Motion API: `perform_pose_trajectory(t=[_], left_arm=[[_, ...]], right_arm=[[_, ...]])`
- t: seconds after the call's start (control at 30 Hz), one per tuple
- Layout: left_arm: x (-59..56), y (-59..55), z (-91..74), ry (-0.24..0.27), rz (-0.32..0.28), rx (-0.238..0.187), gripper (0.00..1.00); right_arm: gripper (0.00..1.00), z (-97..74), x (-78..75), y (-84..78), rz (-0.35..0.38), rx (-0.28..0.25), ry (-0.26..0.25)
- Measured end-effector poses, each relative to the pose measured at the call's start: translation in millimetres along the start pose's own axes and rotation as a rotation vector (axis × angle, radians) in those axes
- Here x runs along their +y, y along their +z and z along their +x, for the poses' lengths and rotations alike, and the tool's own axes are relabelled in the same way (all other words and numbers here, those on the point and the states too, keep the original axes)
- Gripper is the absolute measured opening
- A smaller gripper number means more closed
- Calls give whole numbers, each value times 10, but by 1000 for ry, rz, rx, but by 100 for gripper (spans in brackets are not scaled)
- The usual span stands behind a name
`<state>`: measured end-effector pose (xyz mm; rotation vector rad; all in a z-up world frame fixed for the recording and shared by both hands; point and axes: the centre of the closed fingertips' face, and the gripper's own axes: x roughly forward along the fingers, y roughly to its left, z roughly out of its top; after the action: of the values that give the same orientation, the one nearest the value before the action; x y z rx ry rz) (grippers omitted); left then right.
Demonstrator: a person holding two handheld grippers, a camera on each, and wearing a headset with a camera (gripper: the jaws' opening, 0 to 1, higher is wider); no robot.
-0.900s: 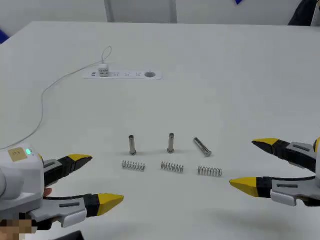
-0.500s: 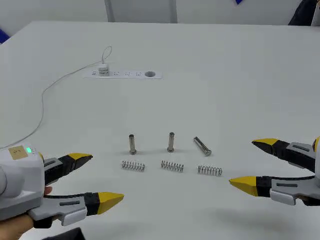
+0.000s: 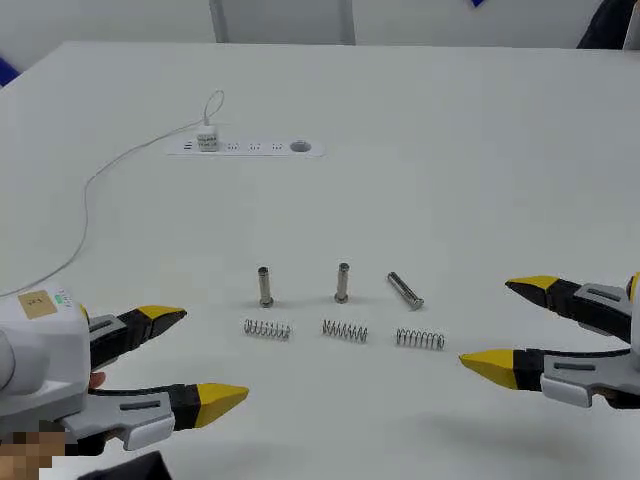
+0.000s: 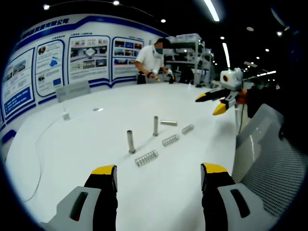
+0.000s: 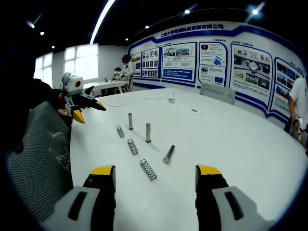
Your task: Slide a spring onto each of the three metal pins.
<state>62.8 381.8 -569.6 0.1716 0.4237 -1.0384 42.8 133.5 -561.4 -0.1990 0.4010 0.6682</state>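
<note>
Gaping empty, left tool (image 3: 216, 355) and right tool (image 3: 484, 325), partly cropped, flank seemingly bare pins (image 3: 343, 283).

White worktop (image 3: 480, 150). Wall posters (image 5: 211, 57) with blue trim. Dark ceiling (image 5: 154, 12), strip light (image 5: 103, 14) on. Bright window (image 5: 82, 60) far end. Grey mesh chair (image 4: 269, 149) beside worktop.

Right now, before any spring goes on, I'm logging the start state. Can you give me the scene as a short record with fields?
pins: left pin and middle pin upright; right pin lying on its side
springs: left spring, middle spring, right spring, lying in a row in front of the pins
left gripper: open, empty
right gripper: open, empty
table: white, with a power strip on the far side
progress: no spring on a pin yet
</note>
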Motion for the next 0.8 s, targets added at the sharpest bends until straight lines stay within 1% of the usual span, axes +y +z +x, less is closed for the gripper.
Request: perform_pose_trajectory(t=[0.37, 0.53, 0.7, 0.8], left_arm=[[6, -6, -1, 3, 0, 1, 72], [8, -8, -5, 6, 1, 2, 72], [6, -2, -10, 8, 2, 2, 72], [11, 0, -14, 11, 0, 3, 72]], right_arm=[[67, 30, -32, 44, -9, 6, 1], [65, 67, -83, 90, -12, 9, -6], [62, 110, -123, 125, -27, 29, -7], [59, 157, -185, 170, -26, 37, -11]])
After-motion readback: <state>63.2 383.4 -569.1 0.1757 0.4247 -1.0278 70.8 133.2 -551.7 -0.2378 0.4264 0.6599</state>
